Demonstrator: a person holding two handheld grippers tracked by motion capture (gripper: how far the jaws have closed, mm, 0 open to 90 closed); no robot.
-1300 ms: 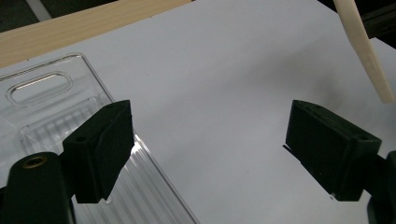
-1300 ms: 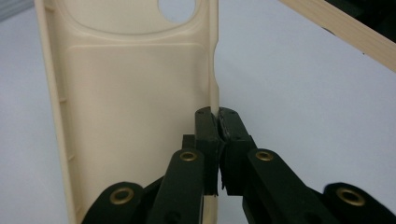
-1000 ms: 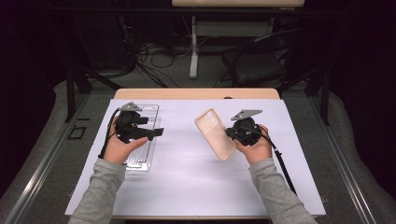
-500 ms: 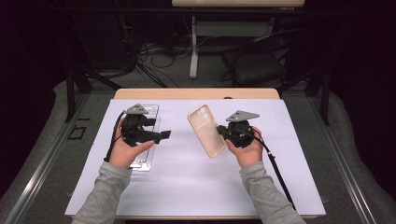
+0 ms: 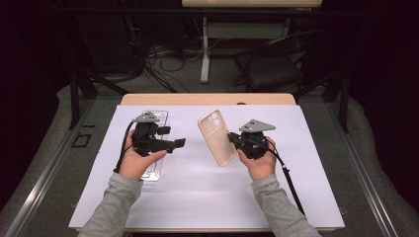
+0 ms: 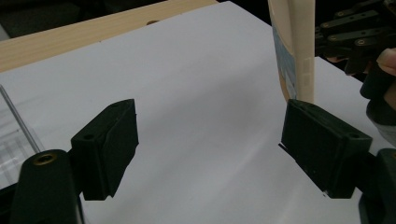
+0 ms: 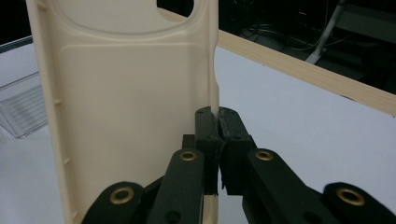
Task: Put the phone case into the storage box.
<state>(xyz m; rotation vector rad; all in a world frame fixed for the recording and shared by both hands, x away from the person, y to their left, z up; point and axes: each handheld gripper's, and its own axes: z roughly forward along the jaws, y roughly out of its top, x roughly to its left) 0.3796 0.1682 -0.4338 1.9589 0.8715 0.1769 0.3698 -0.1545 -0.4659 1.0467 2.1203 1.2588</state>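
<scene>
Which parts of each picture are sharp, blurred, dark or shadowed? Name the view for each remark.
High view: the white table sheet is evenly lit, the room behind nearly black. Left gripper view: the pads are sharp and cast soft shadows; the cream phone case is slightly soft. Right gripper view: the case fills the left, evenly lit without glare; the background cables are blurred.

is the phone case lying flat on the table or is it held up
Held up. The right gripper pinches one side edge of the cream case, its jaws shut on the rim, and the case stands tilted above the white sheet.
</scene>
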